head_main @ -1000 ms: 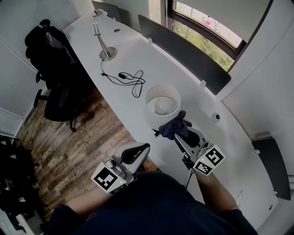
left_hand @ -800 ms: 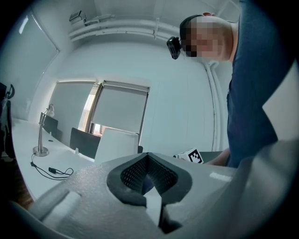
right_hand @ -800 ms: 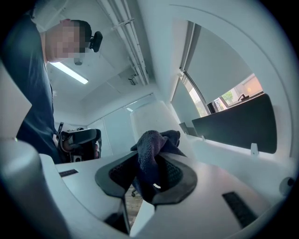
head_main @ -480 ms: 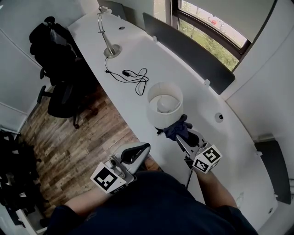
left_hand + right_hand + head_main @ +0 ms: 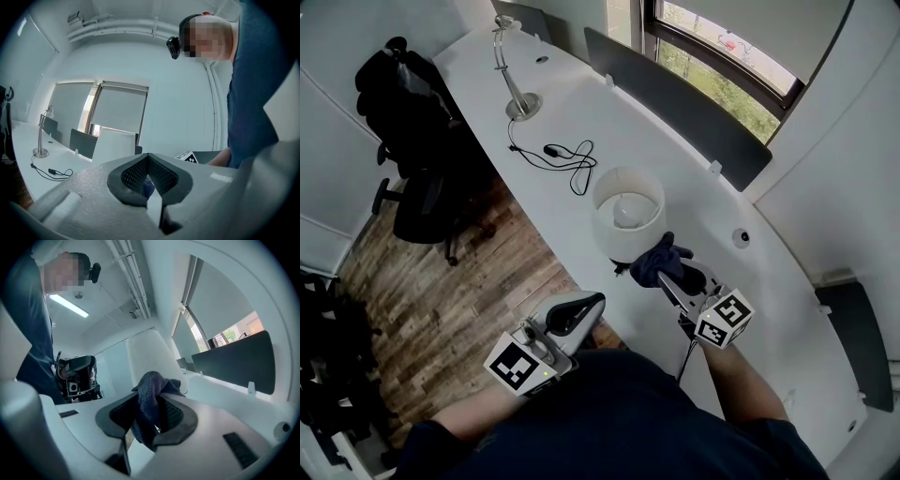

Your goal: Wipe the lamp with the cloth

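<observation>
One cloth (image 5: 659,262) clamped in right hand-held gripper (image 5: 149,423), perhaps touching one lamp (image 5: 609,236)

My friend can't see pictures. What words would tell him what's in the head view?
Seen from above, the right gripper holds a dark blue cloth right beside a table lamp with a white shade, on a long white desk. The left gripper, empty, is near the desk's edge, above a wooden floor.
</observation>
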The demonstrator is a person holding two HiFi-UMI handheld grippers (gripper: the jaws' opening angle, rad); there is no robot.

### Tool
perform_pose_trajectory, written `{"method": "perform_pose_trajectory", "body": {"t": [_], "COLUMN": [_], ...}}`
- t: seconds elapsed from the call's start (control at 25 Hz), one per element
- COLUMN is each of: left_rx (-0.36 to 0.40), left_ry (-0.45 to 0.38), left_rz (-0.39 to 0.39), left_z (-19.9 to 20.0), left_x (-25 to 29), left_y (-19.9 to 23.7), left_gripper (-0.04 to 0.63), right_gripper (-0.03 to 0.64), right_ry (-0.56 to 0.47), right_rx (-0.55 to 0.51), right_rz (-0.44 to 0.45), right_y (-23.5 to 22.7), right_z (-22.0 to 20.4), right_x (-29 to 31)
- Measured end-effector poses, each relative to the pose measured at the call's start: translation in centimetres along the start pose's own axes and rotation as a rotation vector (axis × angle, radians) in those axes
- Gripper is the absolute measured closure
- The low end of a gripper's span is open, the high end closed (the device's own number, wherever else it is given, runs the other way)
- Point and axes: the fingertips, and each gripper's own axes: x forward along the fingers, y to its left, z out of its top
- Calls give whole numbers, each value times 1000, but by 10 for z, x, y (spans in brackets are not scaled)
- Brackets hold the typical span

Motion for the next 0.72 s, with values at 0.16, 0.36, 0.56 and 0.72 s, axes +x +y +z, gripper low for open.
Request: {"method": "perform_pose_trajectory", "body": {"t": [0.16,0.36,0.56,0.72], "left_rx": [-4,-4,-4,-4], "left_ry": [15,30,20,16], "left_rz": [3,9,11,13], "left_z": [-4,-8,-6,-4], "left_x": [0,-1,-2,-1], "left_y": [-1,-1,0,1], "left_gripper": [589,589,589,589], "right_gripper": [497,497,497,497], "right_ry": [-25,-81,-144,-179], "right_rx": [-65,-124,-167,-203], "right_rz": [30,68,99,118], "right_y": [0,7,17,20], "right_z": [32,76,117,142], "right_x": [-1,-1,0,-1]}}
